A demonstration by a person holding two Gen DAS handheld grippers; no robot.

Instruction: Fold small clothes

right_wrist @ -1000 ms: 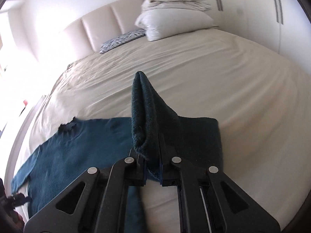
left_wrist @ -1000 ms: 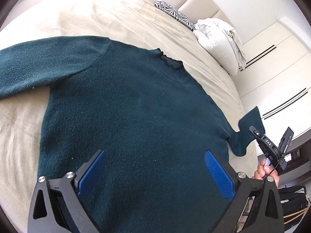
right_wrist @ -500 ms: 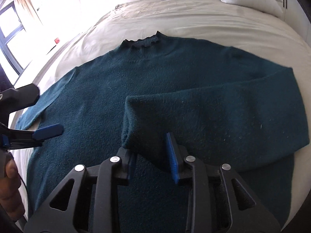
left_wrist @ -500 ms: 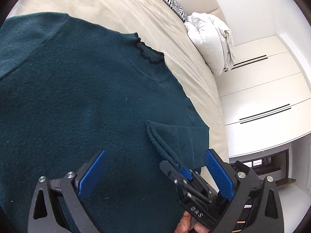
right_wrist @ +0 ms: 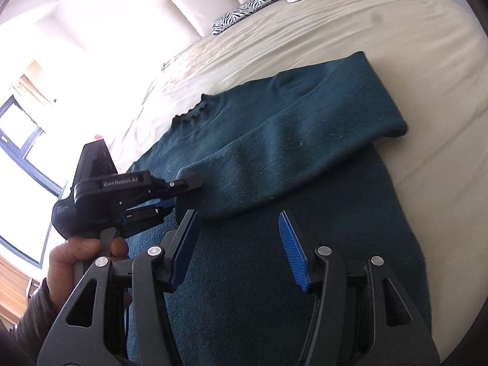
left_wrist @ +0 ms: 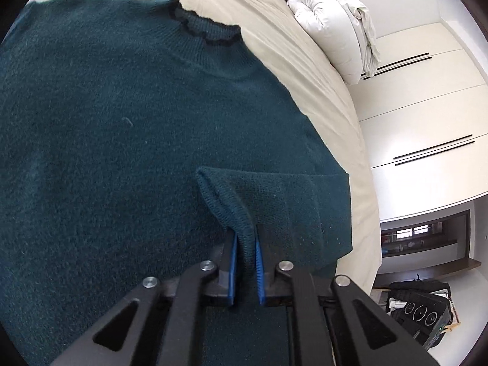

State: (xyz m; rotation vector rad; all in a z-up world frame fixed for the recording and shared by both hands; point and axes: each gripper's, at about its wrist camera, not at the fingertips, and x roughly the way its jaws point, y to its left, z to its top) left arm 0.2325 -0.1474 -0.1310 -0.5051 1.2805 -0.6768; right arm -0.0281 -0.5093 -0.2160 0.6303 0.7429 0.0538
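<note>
Sweater (left_wrist: 128, 140) lies flat on the bed (right_wrist: 350, 24), dark green and fuzzy, with a wavy collar at 12 o'clock. Its sleeve (right_wrist: 292, 152) is folded across the body. The left gripper (left_wrist: 244, 259) pinches the sleeve cuff (left_wrist: 225, 204) tight between its blue pads. The right gripper (right_wrist: 241, 244) is at 6 o'clock from the sleeve; its jaws are opening, with nothing held between them.

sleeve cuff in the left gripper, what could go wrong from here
1. The left gripper pinches only the edge of the sleeve cuff, so a pull could slip it free.
2. The right gripper is opening with nothing between its pads; dragging the folded sleeve may rumple the sweater beneath.
3. The two grippers are close and could knock together.
</note>
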